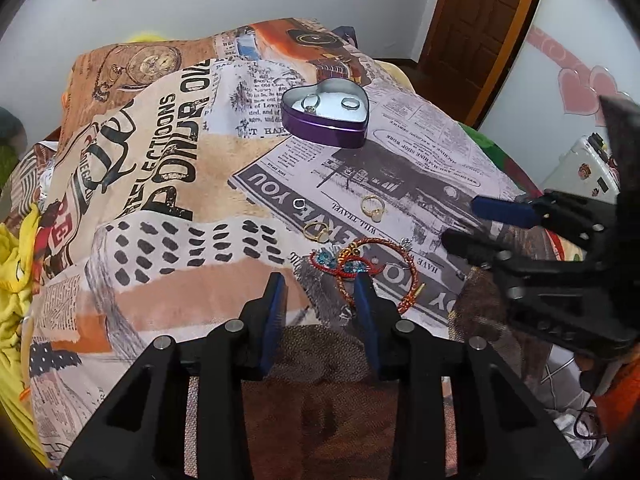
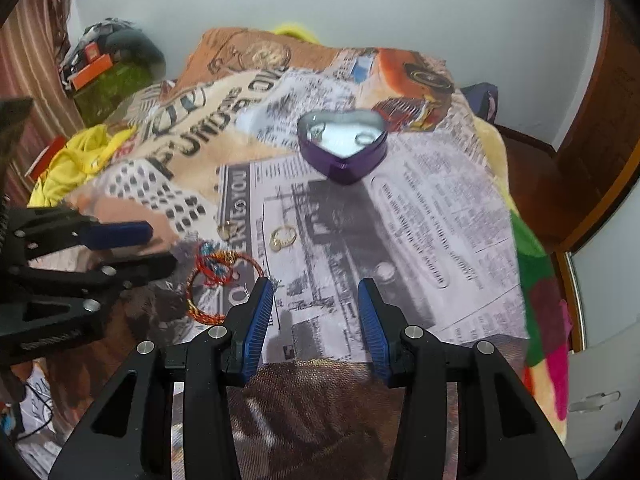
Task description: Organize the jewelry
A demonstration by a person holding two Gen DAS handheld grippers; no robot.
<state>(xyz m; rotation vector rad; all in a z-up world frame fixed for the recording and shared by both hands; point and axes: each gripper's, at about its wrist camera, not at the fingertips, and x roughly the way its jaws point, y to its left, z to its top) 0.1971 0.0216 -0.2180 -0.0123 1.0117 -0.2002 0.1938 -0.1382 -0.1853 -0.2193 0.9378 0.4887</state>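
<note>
A purple heart-shaped tin [image 1: 326, 118] stands open on a bed cover printed like old newspaper [image 1: 400, 152]. Inside it lie two silver rings [image 1: 311, 103], one at the left and one at the right, apart from each other. In the right wrist view the tin [image 2: 344, 156] is blurred, and the rings inside show only as pale loops.

Nearer to the cameras, loose jewelry lies on the cover. The left wrist view shows it clearly: a small silver ring [image 1: 299, 203], a gold ring with a pale stone [image 1: 374, 206], another gold ring [image 1: 316, 232], and a red and gold bangle [image 1: 378, 270] that lies over a red ornament with blue stones [image 1: 332, 262]. The right wrist view shows the bangle [image 2: 224, 284] and the gold ring with the stone [image 2: 283, 238], but the small silver ring I cannot find there.

The left gripper [image 1: 320, 300] has its fingers spread apart and holds nothing; its right finger tip is at the edge of the bangle. The right gripper [image 2: 316, 308] is also spread wide and empty, above the printed cover, beside the bangle. Each view shows the other gripper at its side.

Only the left wrist view shows a brown door [image 1: 480, 20] and pink hearts on the wall [image 1: 580, 88]. Only the right wrist view shows a striped curtain [image 2: 32, 60].
</note>
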